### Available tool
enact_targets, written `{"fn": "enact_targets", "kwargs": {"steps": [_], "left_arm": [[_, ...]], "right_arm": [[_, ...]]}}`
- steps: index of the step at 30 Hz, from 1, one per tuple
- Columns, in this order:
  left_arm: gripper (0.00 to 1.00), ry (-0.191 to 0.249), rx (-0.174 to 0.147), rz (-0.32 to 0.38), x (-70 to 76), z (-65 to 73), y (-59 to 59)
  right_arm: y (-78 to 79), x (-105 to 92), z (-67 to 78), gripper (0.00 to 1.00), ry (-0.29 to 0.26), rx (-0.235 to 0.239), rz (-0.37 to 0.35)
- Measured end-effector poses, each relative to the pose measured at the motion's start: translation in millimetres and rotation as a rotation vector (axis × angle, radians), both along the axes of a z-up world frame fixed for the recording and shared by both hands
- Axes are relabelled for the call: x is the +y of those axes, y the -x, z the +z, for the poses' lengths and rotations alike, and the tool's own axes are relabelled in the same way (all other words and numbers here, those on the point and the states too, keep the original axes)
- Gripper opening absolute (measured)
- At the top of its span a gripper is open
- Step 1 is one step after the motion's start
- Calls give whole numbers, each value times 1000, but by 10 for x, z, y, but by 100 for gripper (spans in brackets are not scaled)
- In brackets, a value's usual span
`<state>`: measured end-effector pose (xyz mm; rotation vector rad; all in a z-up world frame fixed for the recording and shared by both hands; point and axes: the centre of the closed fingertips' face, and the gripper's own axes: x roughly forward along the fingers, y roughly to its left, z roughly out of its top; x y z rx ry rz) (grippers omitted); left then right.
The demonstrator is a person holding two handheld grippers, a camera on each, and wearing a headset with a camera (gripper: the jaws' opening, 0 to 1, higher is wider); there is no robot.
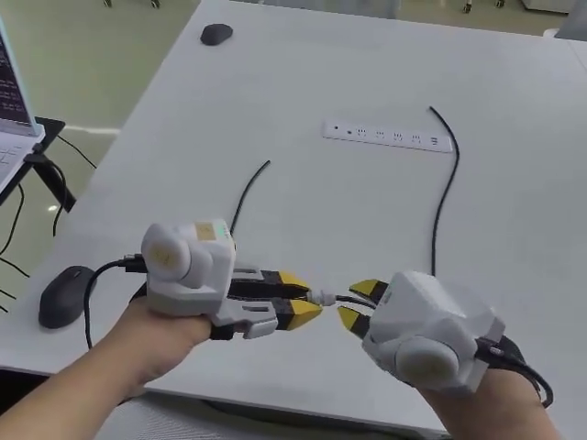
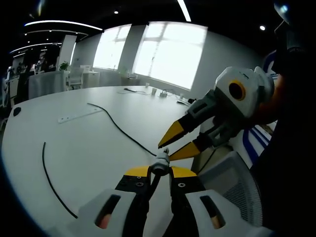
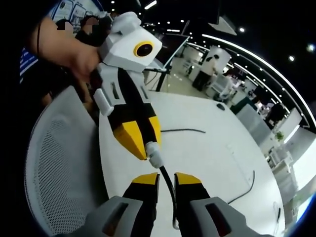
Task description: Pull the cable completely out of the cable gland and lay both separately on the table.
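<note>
Just above the table's near edge, my left gripper [image 1: 307,296] is shut on the small pale cable gland [image 1: 318,296]. In the left gripper view the gland [image 2: 160,161] sits between my yellow fingertips. A thin black cable [image 1: 341,299] leaves the gland and runs to my right gripper [image 1: 353,304], which faces the left one tip to tip. In the right gripper view the cable [image 3: 168,185] passes down the gap between that gripper's jaws [image 3: 167,178], which stand slightly apart around it. The gland [image 3: 154,154] shows there, just beyond them.
On the white table [image 1: 367,211] lie two loose black cables [image 1: 248,197] [image 1: 445,183] and a white power strip [image 1: 387,136]. One mouse [image 1: 216,34] sits far back, another [image 1: 64,295] at the near left edge. A laptop [image 1: 14,119] stands off the table's left. A mesh chair [image 3: 59,163] is under the grippers.
</note>
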<state>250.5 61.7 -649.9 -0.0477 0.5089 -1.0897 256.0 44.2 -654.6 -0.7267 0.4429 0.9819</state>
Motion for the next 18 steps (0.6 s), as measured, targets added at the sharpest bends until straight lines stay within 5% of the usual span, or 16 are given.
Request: {"fn": "enact_targets", "kwargs": {"steps": [18], "left_arm": [[14, -14, -7, -13, 3, -11, 8]], "right_arm": [[15, 12, -71, 1, -35, 54, -30]]}}
